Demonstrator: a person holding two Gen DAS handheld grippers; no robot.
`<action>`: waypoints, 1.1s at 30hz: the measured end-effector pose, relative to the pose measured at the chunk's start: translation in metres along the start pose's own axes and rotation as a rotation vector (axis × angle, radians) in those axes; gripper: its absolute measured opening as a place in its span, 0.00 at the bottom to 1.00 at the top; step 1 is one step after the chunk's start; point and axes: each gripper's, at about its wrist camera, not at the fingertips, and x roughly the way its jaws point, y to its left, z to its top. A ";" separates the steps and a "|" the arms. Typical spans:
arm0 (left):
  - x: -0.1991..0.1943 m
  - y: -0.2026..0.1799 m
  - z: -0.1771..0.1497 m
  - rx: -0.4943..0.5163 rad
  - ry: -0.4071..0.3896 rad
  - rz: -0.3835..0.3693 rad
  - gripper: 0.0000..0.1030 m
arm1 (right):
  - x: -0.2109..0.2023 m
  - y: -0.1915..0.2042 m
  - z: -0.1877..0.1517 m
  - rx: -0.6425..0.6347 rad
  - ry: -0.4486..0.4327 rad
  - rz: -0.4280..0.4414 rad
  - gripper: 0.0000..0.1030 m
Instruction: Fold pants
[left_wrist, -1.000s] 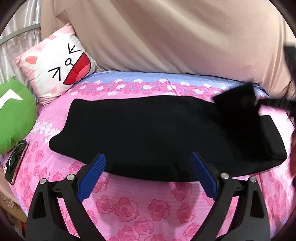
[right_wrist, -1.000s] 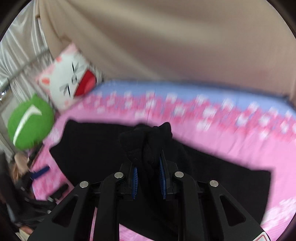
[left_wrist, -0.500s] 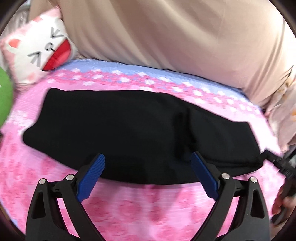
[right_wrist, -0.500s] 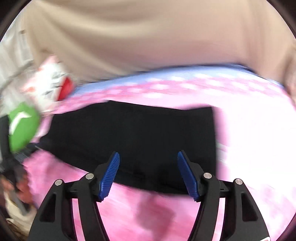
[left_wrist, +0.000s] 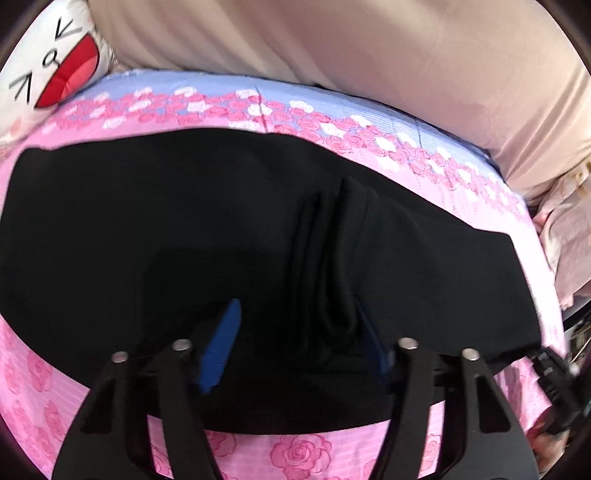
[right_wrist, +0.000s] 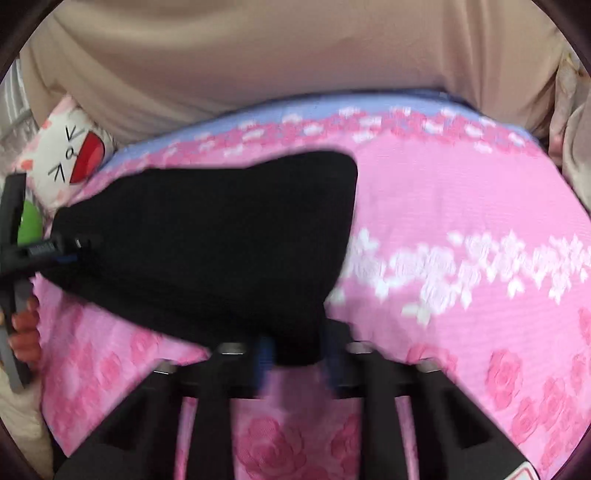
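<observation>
Black pants lie lengthwise on the pink rose bedsheet, with a raised ridge of cloth near their middle. My left gripper is down on their near edge. Its jaws are closing, the ridge stands between the blue pads, and the left pad is still apart from it. In the right wrist view the pants end at a near right corner. My right gripper is closing on that corner, and its blurred pads touch the cloth. The left gripper shows at that view's left edge, with a hand below it.
A white cat-face pillow lies at the far left, with a green cushion beside it. Beige cloth hangs behind the bed. A pale pink blanket is bunched at the right edge. Bare sheet stretches right of the pants.
My right gripper let go of the lifted fold, opened, swung right to the pants' corner and closed there. My left gripper dropped onto the near edge, and its jaws narrowed around a ridge.
</observation>
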 end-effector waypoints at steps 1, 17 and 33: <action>-0.005 -0.002 0.001 0.003 -0.006 -0.010 0.47 | -0.011 0.004 0.005 -0.005 -0.035 0.003 0.13; -0.007 -0.001 -0.010 0.054 -0.015 0.016 0.70 | -0.048 -0.037 -0.001 0.074 -0.065 0.040 0.40; -0.094 0.103 0.003 -0.106 -0.182 0.059 0.78 | 0.000 0.124 0.029 -0.261 -0.009 0.247 0.59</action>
